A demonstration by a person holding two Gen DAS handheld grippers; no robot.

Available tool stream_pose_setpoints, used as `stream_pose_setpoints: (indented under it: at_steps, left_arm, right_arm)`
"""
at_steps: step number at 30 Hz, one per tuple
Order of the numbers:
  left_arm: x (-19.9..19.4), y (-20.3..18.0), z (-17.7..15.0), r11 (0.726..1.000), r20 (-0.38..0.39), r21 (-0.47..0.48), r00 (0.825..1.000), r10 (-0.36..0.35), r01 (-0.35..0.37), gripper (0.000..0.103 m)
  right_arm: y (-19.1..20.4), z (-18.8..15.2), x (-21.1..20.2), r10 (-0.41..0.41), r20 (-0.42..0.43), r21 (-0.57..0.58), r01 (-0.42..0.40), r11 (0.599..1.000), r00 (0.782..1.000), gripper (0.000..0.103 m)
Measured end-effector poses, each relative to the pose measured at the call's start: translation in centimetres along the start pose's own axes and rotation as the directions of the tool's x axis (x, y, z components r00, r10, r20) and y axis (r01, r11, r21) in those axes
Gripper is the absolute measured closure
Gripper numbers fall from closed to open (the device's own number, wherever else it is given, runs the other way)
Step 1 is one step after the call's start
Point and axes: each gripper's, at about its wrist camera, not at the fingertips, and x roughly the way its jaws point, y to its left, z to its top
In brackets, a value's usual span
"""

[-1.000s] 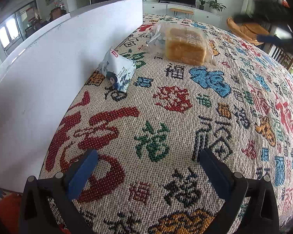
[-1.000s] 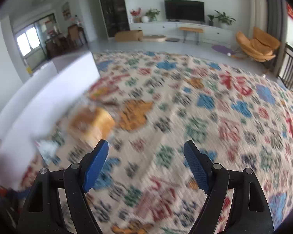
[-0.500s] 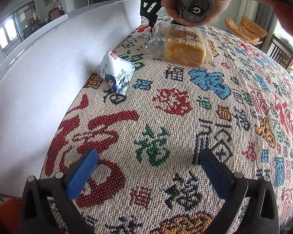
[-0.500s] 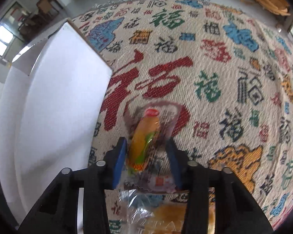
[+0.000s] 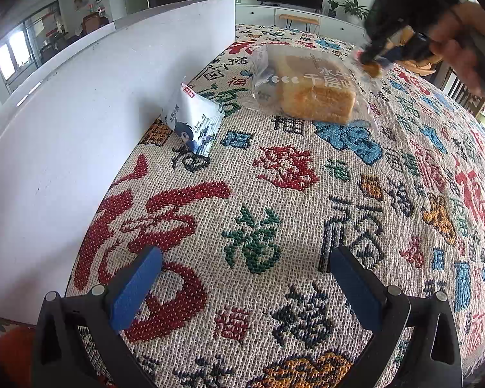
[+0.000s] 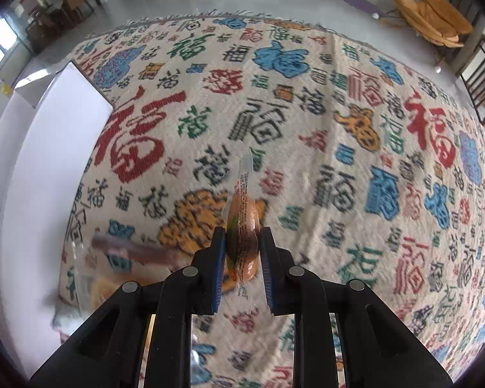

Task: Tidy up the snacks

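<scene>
My right gripper (image 6: 242,242) has its jaws closing, with the blue pads pressed on both sides of a small orange snack packet (image 6: 242,223) in clear wrap, held above the patterned cloth (image 6: 339,129). In the left wrist view the same gripper (image 5: 373,63) is a blur at the top right, in a person's hand, just past the bagged bread loaf (image 5: 313,93). A white snack packet (image 5: 194,123) leans against the white box wall (image 5: 80,113). My left gripper (image 5: 242,278) hangs open over the cloth with nothing between its fingers.
The white box (image 6: 48,177) runs along the left side of the cloth. A blurred corner of the bread bag (image 6: 93,278) shows at the lower left in the right wrist view. An orange chair (image 6: 433,16) and railings stand beyond the cloth's far edge.
My right gripper swung in behind the bread, closed on the orange packet, then carried it off to the right. The left gripper, bread and white packet have not moved.
</scene>
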Motion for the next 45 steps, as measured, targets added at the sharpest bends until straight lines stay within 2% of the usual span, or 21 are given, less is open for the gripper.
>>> stream_pose_setpoints:
  at_steps: [3,5,8,10,11,12,15,20,23,25,28,30,32,34,36,39,42,45]
  left_arm:
    - [-0.1,0.0,-0.2,1.0,0.001,-0.002,1.0,0.003,-0.003,0.0]
    - [-0.2,-0.1,-0.3,1.0,0.001,-0.002,1.0,0.003,-0.003,0.0]
    - [-0.1,-0.1,-0.3,1.0,0.001,-0.001,1.0,0.002,-0.002,0.0]
    - [-0.1,-0.1,-0.4,1.0,0.001,0.0,1.0,0.003,-0.003,0.0]
    - [-0.2,-0.1,-0.4,1.0,0.001,0.0,1.0,0.003,-0.003,0.0]
    - [-0.2,-0.2,-0.5,1.0,0.001,-0.001,1.0,0.003,-0.003,0.0]
    - [-0.2,-0.1,-0.4,1.0,0.001,0.0,1.0,0.003,-0.003,0.0]
    - [-0.2,-0.2,-0.4,1.0,0.0,0.001,1.0,0.002,-0.002,0.0]
    - [-0.1,-0.1,-0.3,1.0,0.0,0.0,1.0,0.002,-0.002,0.0]
    - [-0.1,-0.1,-0.4,1.0,0.0,0.001,1.0,0.002,-0.002,0.0]
    - [-0.1,-0.1,-0.3,1.0,-0.001,0.001,1.0,0.001,-0.001,0.0]
    - [-0.1,-0.1,-0.3,1.0,-0.001,0.001,1.0,0.002,-0.002,0.0]
    - [-0.1,-0.1,-0.3,1.0,-0.001,0.001,1.0,0.001,-0.001,0.0]
    - [-0.1,-0.1,-0.3,1.0,-0.001,0.001,1.0,0.002,-0.002,0.0]
    - [-0.1,-0.1,-0.3,1.0,-0.001,0.001,1.0,0.003,-0.003,0.0]
    - [-0.1,-0.1,-0.3,1.0,-0.001,0.0,1.0,0.002,-0.002,0.0]
    - [-0.1,-0.1,-0.3,1.0,-0.001,0.001,1.0,0.002,-0.002,0.0]
    - [-0.1,-0.2,-0.4,1.0,-0.002,0.001,1.0,0.003,-0.003,0.0]
  right_arm:
    - [-2.8,-3.2,-0.9,0.016,-0.048,-0.009,-0.017,1.0,0.999,0.082]
    - [-5.0,-4.8,-1.4,0.064,-0.081,0.015,-0.063,0.998,0.995,0.082]
    - [-7.4,-8.5,-2.6,0.172,-0.063,0.066,-0.167,0.984,0.983,0.081]
    - [-8.0,-10.8,-3.4,0.206,-0.059,0.064,-0.202,0.977,0.977,0.082]
    - [-8.2,-11.8,-3.7,0.206,-0.061,0.056,-0.203,0.978,0.977,0.088]
    - [-8.2,-12.9,-3.7,0.208,-0.062,0.047,-0.205,0.978,0.976,0.089]
    - [-8.4,-15.8,-3.7,0.203,-0.049,0.032,-0.201,0.979,0.978,0.089]
    - [-9.6,-19.2,-2.9,0.211,0.006,0.075,-0.211,0.975,0.977,0.086]
    - [-9.8,-20.8,-3.5,0.206,0.068,0.07,-0.211,0.975,0.976,0.087]
    - [-9.6,-21.7,-3.9,0.187,0.102,0.046,-0.193,0.98,0.977,0.083]
    - [-9.0,-22.9,-4.4,0.172,0.155,-0.006,-0.173,0.985,0.973,0.07]
    - [-8.1,-23.5,-4.3,0.159,0.192,-0.055,-0.151,0.987,0.969,0.049]
    - [-7.2,-24.6,-4.4,0.14,0.221,-0.132,-0.112,0.985,0.965,0.039]
    - [-5.7,-25.3,-4.1,0.078,0.244,-0.217,-0.024,0.976,0.967,0.035]
    - [-5.1,-26.0,-4.0,0.035,0.283,-0.259,0.041,0.965,0.958,0.029]
    - [-6.8,-26.3,-3.9,0.072,0.308,-0.201,-0.008,0.979,0.949,0.023]
    - [-6.4,-26.9,-3.7,0.058,0.359,-0.23,0.028,0.973,0.931,0.021]
    - [-6.6,-26.6,-3.7,0.06,0.355,-0.214,0.018,0.977,0.933,0.019]
